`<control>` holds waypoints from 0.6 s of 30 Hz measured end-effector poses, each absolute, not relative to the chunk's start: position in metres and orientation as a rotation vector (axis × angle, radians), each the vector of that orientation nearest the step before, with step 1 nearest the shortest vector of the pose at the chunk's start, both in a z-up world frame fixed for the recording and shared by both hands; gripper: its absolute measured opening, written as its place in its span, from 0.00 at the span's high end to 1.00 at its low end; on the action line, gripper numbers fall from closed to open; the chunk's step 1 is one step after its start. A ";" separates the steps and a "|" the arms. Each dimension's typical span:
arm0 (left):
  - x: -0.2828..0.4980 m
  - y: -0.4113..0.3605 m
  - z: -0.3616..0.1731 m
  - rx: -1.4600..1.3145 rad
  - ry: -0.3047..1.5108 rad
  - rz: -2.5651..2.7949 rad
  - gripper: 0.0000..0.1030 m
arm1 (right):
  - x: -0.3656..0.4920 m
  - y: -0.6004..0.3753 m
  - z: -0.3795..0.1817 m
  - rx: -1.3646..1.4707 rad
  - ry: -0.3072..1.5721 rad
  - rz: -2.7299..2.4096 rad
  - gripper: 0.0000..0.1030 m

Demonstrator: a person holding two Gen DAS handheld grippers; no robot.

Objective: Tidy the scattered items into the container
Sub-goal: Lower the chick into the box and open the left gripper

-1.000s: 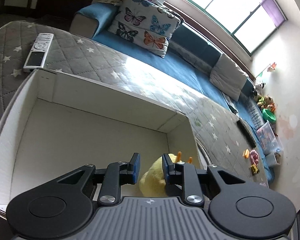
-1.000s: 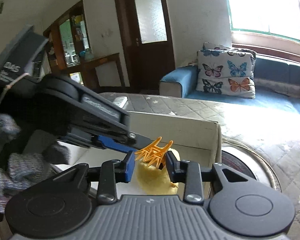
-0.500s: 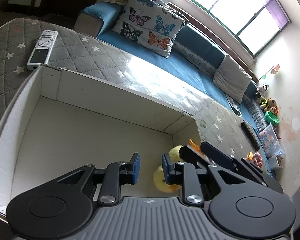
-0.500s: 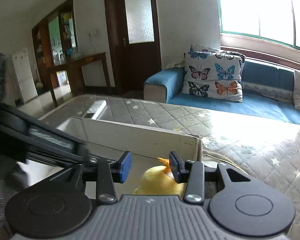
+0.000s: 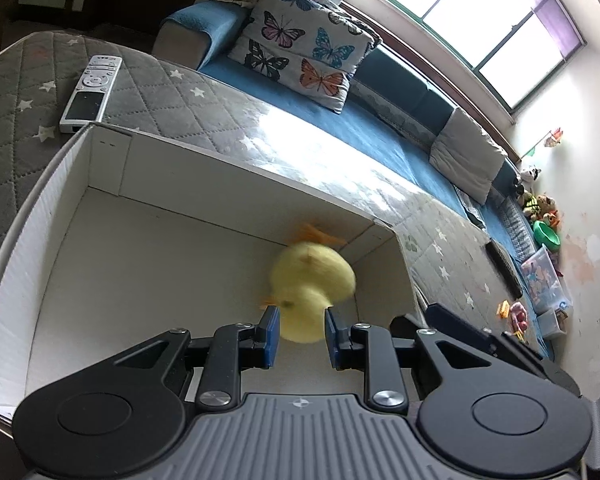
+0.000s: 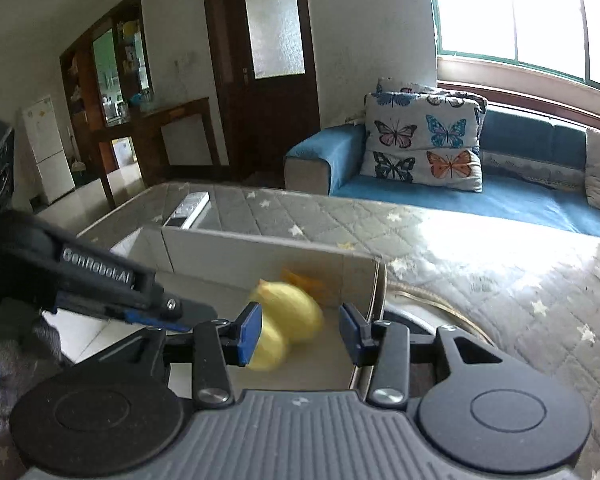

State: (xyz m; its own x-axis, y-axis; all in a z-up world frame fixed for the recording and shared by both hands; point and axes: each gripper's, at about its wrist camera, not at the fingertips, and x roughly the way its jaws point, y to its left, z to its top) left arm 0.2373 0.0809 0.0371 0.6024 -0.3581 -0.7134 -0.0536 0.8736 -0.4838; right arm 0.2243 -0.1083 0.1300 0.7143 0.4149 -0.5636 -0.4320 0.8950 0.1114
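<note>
While the yellow plush duck [image 5: 310, 280] lies blurred inside the white box [image 5: 100, 184], toward its 3 o'clock corner, both claws, left [image 5: 298, 336] and right [image 6: 298, 334], stand spread and empty; next, I judge, fetch another scattered item.

Grey star-quilted table cover [image 5: 204, 108], white box [image 5: 100, 184], remote [image 5: 92, 92] on it

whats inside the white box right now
Only a yellow plush duck lies in the white box, near its right end wall. The near floor is hidden behind the left gripper.
</note>
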 end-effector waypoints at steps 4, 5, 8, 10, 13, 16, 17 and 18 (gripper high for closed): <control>0.231 0.080 0.040 -0.486 0.910 -0.192 0.74 | 0.210 -0.115 0.130 -0.033 0.623 0.480 0.53; 0.228 0.079 0.041 -0.483 0.907 -0.197 0.74 | 0.205 -0.119 0.130 -0.036 0.624 0.480 0.51; 0.218 0.073 0.045 -0.468 0.897 -0.212 0.74 | 0.190 -0.131 0.129 -0.056 0.623 0.472 0.51; 0.211 0.068 0.048 -0.460 0.891 -0.226 0.74 | 0.179 -0.140 0.128 -0.057 0.625 0.468 0.51; 0.199 0.059 0.053 -0.439 0.878 -0.248 0.74 | 0.165 -0.151 0.128 -0.061 0.623 0.464 0.49; 0.187 0.050 0.057 -0.413 0.867 -0.263 0.74 | 0.148 -0.161 0.128 -0.074 0.616 0.450 0.45; 0.184 0.047 0.058 -0.406 0.865 -0.268 0.74 | 0.144 -0.164 0.128 -0.079 0.614 0.445 0.45; 0.179 0.044 0.059 -0.401 0.864 -0.276 0.74 | 0.138 -0.167 0.127 -0.082 0.612 0.439 0.45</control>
